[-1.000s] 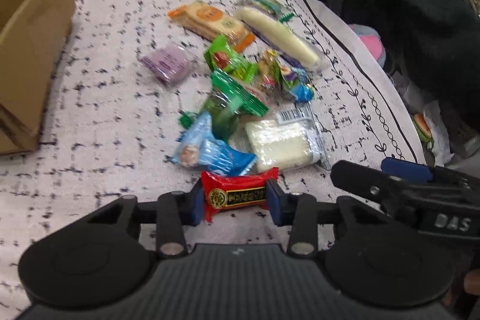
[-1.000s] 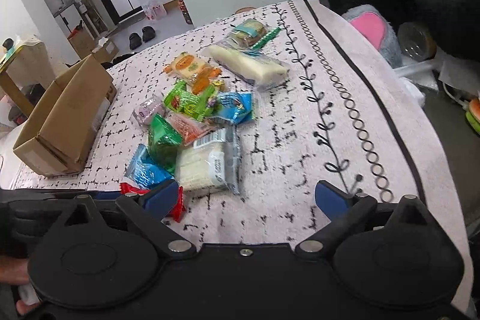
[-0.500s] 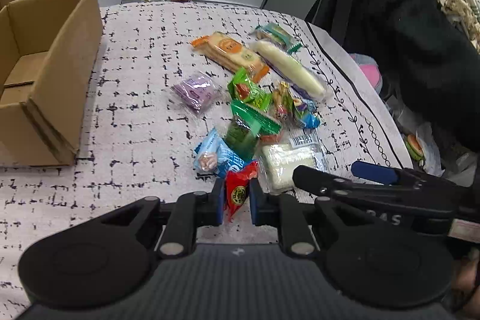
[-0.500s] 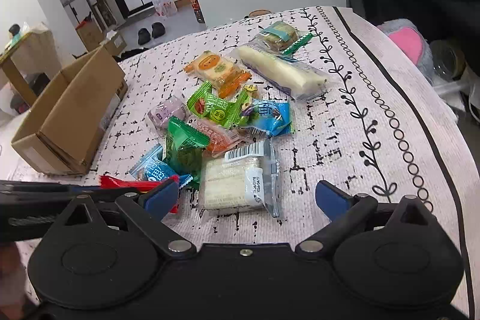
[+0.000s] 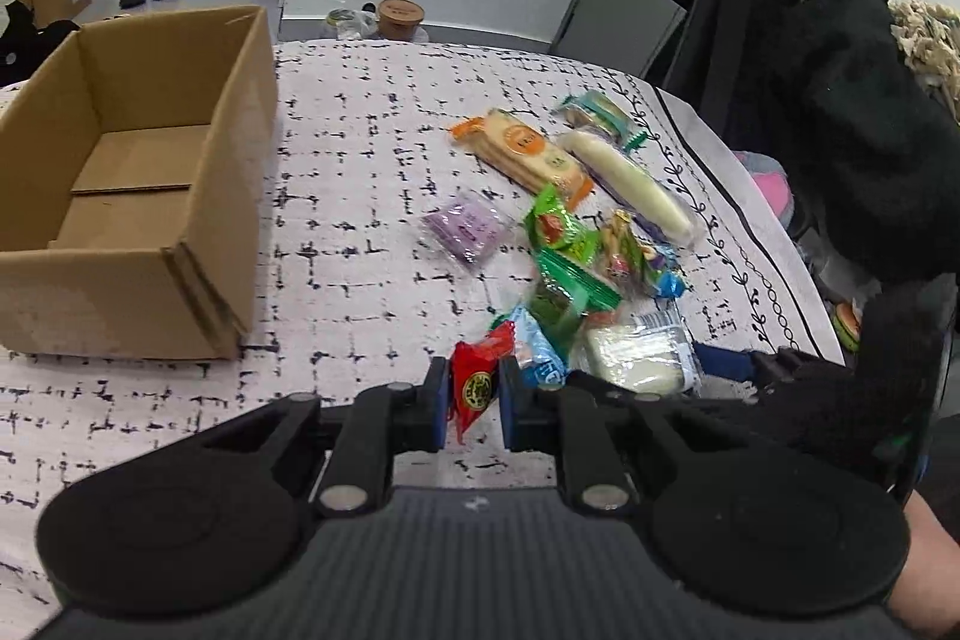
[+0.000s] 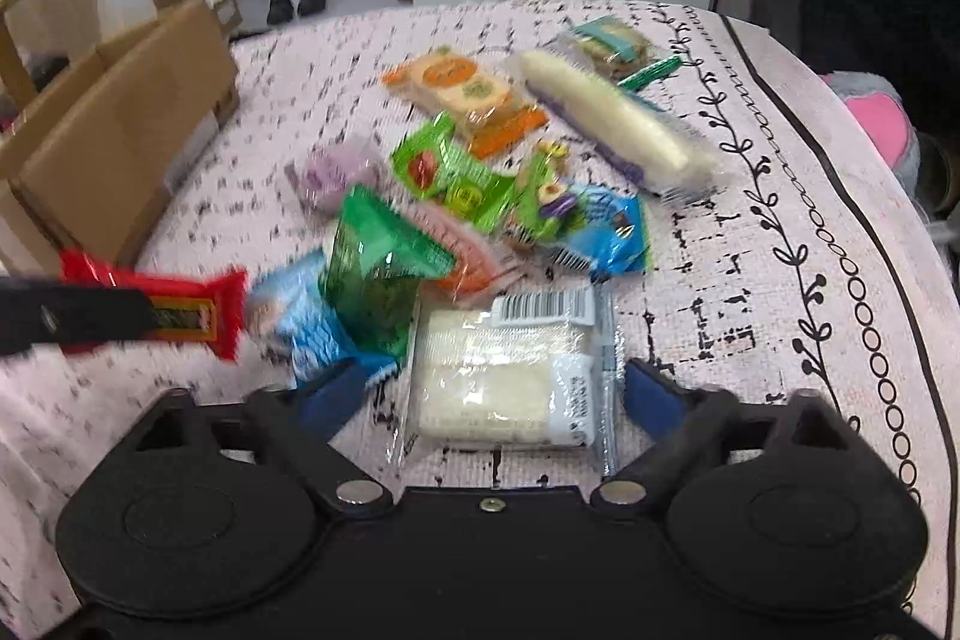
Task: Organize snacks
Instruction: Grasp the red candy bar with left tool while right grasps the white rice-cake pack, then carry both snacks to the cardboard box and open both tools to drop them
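Left tongs [image 5: 471, 403] around red packet [image 5: 475, 383]

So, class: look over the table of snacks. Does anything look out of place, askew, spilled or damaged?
Nothing looks spilled or torn. The snacks lie in a loose jumble, some overlapping, like the green packet tilted over its neighbours. The cardboard box is empty. The red packet is off the table only because the left gripper holds it.

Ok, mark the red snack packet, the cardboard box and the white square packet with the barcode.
red snack packet [image 5: 477, 388], left wrist view, on its round emblem.
cardboard box [image 5: 114, 292], left wrist view, on its near outer wall.
white square packet [image 6: 501, 379], right wrist view, on its clear-wrapped middle.
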`<state>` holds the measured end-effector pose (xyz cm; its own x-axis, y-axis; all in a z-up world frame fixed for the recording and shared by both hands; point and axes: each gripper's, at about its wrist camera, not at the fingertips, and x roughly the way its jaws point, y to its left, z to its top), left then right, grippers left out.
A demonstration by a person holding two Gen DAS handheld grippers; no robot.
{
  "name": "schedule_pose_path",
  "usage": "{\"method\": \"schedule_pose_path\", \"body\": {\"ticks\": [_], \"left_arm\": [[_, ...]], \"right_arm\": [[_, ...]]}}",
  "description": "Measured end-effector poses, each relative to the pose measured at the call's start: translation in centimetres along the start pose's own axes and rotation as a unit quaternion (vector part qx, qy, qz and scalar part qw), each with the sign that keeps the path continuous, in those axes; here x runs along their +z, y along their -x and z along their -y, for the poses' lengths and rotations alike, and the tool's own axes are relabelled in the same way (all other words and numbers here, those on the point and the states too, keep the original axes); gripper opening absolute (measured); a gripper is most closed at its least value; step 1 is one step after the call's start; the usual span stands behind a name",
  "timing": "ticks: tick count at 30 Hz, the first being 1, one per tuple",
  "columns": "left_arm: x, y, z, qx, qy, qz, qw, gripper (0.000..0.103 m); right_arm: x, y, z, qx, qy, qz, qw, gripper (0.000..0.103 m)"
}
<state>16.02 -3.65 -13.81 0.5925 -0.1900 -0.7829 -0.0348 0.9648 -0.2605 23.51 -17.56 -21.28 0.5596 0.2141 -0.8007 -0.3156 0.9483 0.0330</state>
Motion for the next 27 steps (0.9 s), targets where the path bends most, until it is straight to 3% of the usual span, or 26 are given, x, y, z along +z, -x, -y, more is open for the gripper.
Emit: {"method": "schedule_pose_path", "body": {"ticks": [6,13,27], "left_arm": [[-0.1,0.3,-0.2,0.000,0.005,0.001,1.0000,0.016],[0.2,0.7,-0.4,-0.002,0.011,0.009,0.9999,0.016],[2.0,3.2,-1.9,0.008,0.036,0.051,0.9980,0.016]], "right_arm": [[0.0,1.1,0.7,0.013,-0.008,0.008,1.000,0.056],[0.2,2.4,1.0,0.016,-0.019,0.017,1.000,0.053],[2.5,5.3,1.3,0.052,-0.051,0.073,0.995,0.053]]}}
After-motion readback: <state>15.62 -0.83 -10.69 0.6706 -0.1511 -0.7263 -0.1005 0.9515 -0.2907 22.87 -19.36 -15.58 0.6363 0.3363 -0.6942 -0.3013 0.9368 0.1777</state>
